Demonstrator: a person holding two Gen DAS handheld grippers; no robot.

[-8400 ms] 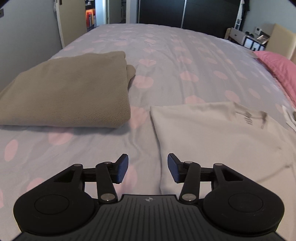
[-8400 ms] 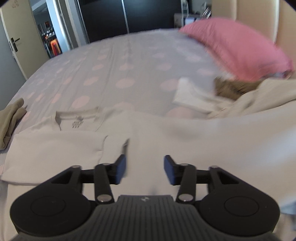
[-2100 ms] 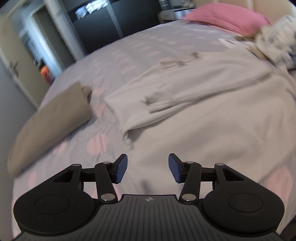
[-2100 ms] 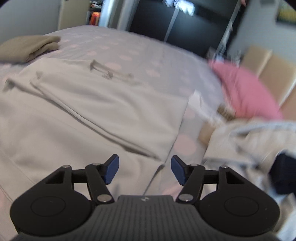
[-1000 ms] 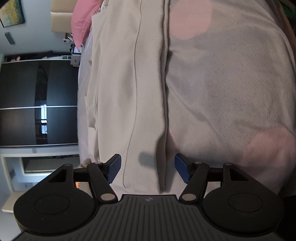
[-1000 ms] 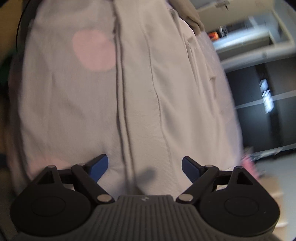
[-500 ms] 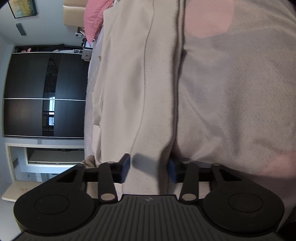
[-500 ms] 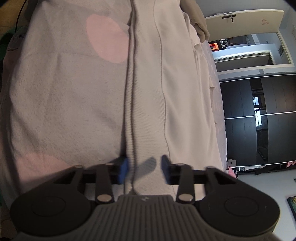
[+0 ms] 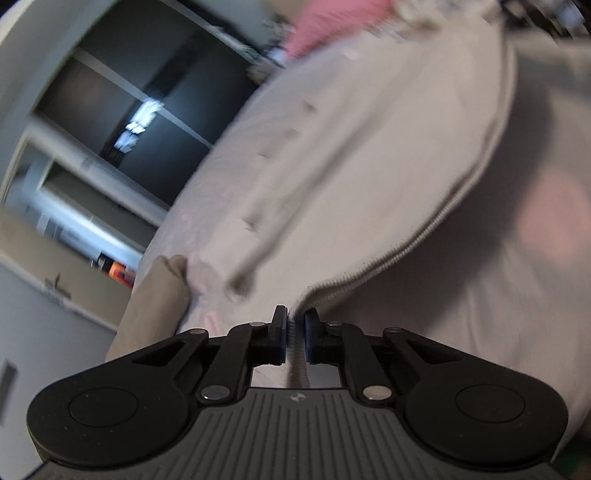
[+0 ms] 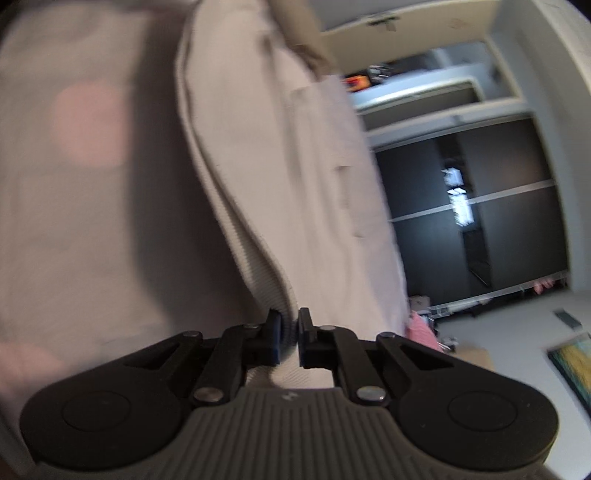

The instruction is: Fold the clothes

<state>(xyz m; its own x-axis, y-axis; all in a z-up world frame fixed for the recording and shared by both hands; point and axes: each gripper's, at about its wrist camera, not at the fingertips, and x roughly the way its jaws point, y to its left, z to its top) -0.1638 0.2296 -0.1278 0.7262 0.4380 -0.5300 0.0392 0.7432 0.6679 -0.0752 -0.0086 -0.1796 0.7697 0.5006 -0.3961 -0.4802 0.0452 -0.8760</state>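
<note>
Both tongs, left (image 9: 295, 334) and right (image 10: 287, 338), had just closed on the white garment's (image 9: 332, 177) ribbed hem (image 9: 424, 236) (probably to fold it over).

Motion blur smears the pink pillow (image 9: 325, 26) and bedspread (image 10: 85, 125).

No readable text, label, brand, number or sign shows in either view
</note>
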